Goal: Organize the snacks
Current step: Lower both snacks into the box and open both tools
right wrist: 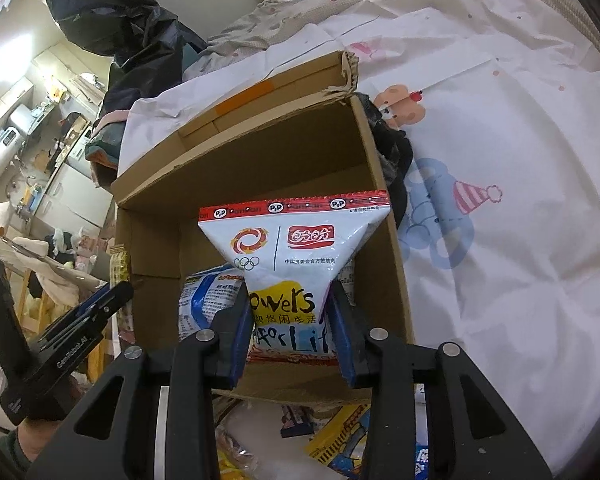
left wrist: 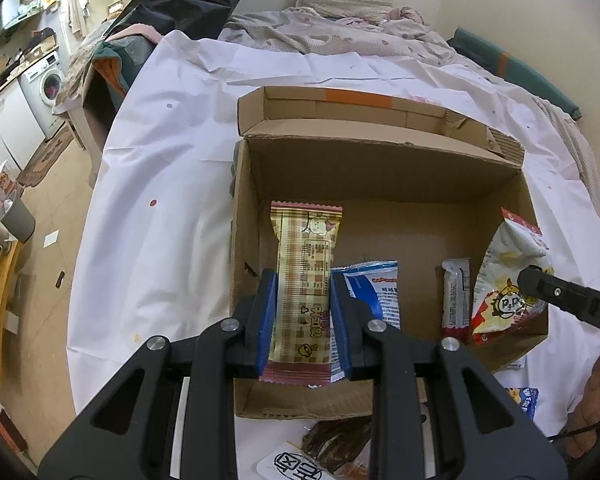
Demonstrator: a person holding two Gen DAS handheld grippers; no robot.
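Both my wrist views are evenly lit by soft indoor light; the white sheet (left wrist: 172, 184) looks bright. Fisheye bending darkens the corners. Glare shines on the chip bag (right wrist: 296, 264); focus stays sharp.

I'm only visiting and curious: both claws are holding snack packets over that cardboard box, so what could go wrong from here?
1. The left gripper pinches the tan packet by its edges; it could buckle and slip.
2. The right gripper squeezes the puffy white bag, which might crush or pop.
3. The grippers work close together over the box and could bump.
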